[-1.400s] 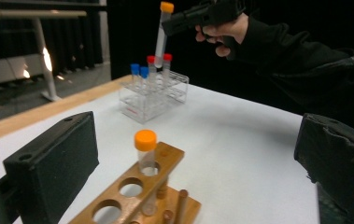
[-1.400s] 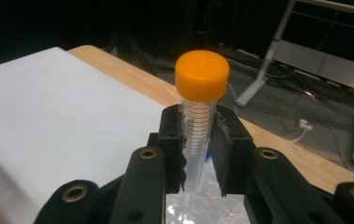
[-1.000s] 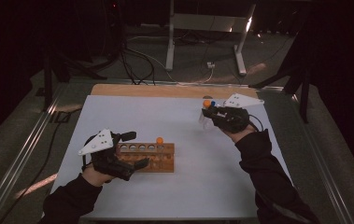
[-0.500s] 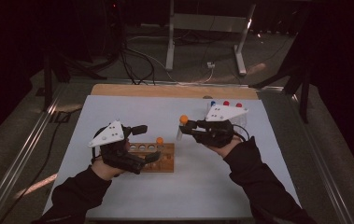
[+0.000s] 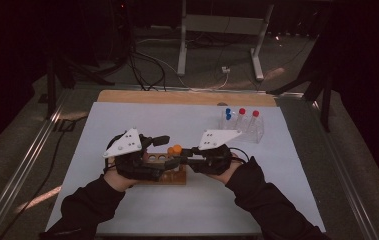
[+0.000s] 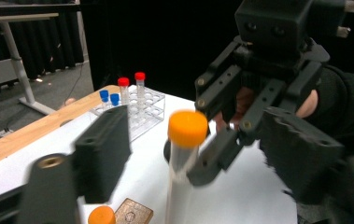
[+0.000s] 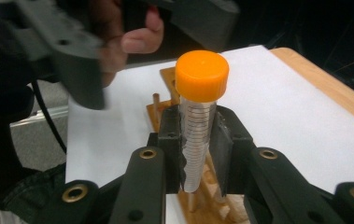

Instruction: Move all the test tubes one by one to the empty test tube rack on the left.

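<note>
right gripper (image 7: pixel 197 140): clamped on the orange-capped tube (image 7: pixel 198 116), upright over the wooden rack (image 5: pixel 169 172)
left gripper (image 6: pixel 202 158): jaws apart, astride the tube, holding nothing
risk: tube misses its hole, catches the rack edge and tips
risk: grippers near each other, may knock

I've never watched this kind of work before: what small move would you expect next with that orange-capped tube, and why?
Probably a short lowering of the orange-capped tube into an open hole of the wooden rack. The right gripper is shut on the tube, holding it upright just above the rack, where another orange-capped tube already sits. The left gripper is open beside the rack.
</note>
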The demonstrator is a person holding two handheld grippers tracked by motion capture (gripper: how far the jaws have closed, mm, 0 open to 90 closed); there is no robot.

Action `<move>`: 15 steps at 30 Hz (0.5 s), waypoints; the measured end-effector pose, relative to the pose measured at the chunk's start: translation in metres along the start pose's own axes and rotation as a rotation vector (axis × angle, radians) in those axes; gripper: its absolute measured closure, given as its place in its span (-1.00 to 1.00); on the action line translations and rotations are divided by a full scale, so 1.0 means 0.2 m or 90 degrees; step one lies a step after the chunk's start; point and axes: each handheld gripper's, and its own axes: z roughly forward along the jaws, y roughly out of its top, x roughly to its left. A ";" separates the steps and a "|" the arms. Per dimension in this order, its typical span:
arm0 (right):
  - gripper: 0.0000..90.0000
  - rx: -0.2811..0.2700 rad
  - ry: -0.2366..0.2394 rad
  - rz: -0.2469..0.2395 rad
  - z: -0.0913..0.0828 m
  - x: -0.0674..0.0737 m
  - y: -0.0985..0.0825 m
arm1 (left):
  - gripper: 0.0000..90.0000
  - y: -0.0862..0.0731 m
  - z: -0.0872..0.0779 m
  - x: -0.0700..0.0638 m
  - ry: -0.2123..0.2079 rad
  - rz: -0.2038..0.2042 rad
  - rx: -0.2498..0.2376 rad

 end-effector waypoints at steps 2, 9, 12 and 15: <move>0.67 0.005 0.007 -0.004 0.02 0.01 0.00 | -0.14 0.00 0.00 0.00 -0.002 0.004 -0.001; 0.67 0.007 0.017 -0.003 0.04 0.03 -0.01 | 0.36 -0.01 0.01 0.00 0.002 0.019 0.009; 0.67 0.006 0.016 -0.002 0.04 0.03 -0.01 | 0.54 -0.01 0.01 0.00 0.002 0.022 0.014; 0.67 0.007 0.014 0.000 0.04 0.03 -0.01 | 0.58 -0.01 0.02 0.00 0.004 0.028 0.018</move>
